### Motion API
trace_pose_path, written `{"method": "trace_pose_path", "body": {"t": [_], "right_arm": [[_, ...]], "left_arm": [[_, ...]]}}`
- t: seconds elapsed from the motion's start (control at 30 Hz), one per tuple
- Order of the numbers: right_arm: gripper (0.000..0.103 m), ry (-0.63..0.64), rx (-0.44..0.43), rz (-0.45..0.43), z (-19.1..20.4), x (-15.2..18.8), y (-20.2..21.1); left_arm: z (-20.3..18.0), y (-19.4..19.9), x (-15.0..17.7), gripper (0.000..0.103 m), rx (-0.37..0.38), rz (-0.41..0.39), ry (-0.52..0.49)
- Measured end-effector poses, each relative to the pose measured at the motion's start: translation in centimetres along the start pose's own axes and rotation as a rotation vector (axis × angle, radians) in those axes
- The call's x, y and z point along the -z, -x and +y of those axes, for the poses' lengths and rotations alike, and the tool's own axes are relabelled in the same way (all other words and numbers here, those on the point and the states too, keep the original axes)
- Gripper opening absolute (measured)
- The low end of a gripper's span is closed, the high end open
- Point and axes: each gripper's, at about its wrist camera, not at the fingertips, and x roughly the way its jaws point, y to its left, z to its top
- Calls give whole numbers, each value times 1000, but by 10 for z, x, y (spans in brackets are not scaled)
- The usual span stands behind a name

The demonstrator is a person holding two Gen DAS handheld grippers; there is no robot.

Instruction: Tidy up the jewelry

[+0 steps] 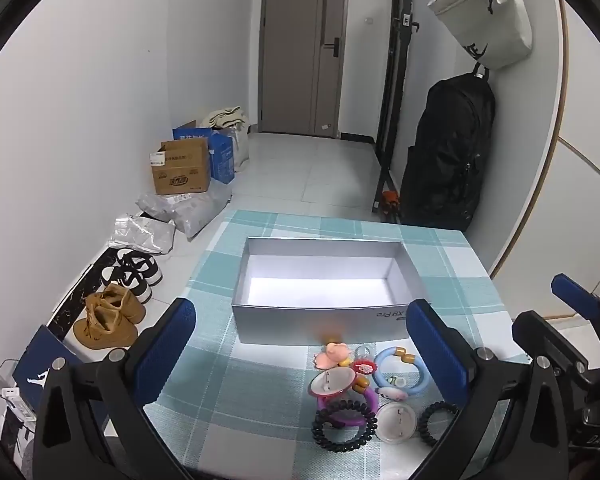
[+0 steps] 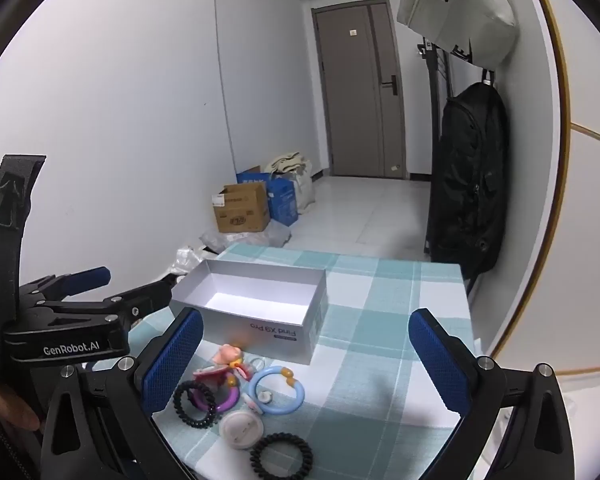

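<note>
An open white cardboard box [image 1: 324,280] is set on the counter [image 1: 204,360], which is covered by a teal and white checked cloth. Just in front of the box, a small heap of jewelry is gathered: a light-blue plastic bangle [image 1: 400,372], a purple bangle [image 2: 220,398], two black spiral hair ties [image 1: 344,426], a round white disc [image 1: 394,422] and a pink ornament [image 1: 332,354]. The left gripper [image 1: 300,360] and the right gripper [image 2: 306,360] are both held spread wide above the counter, with nothing grasped.
</note>
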Motion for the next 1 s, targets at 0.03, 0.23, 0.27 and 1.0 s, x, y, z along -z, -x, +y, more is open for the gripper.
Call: {"method": "trace_pose_path", "body": {"t": [0.03, 0.23, 0.27, 1.0], "right_arm": [[103, -7, 3, -3, -3, -1, 2], [103, 2, 29, -3, -4, 0, 5], [103, 8, 39, -6, 0, 0, 4], [103, 6, 40, 22, 1, 3, -1]], "left_arm": [[-2, -1, 0, 102, 2, 2, -5], [-1, 1, 0, 102, 22, -14, -7], [0, 1, -1, 102, 18, -15, -9], [-2, -1, 4, 102, -1, 2, -19]]}}
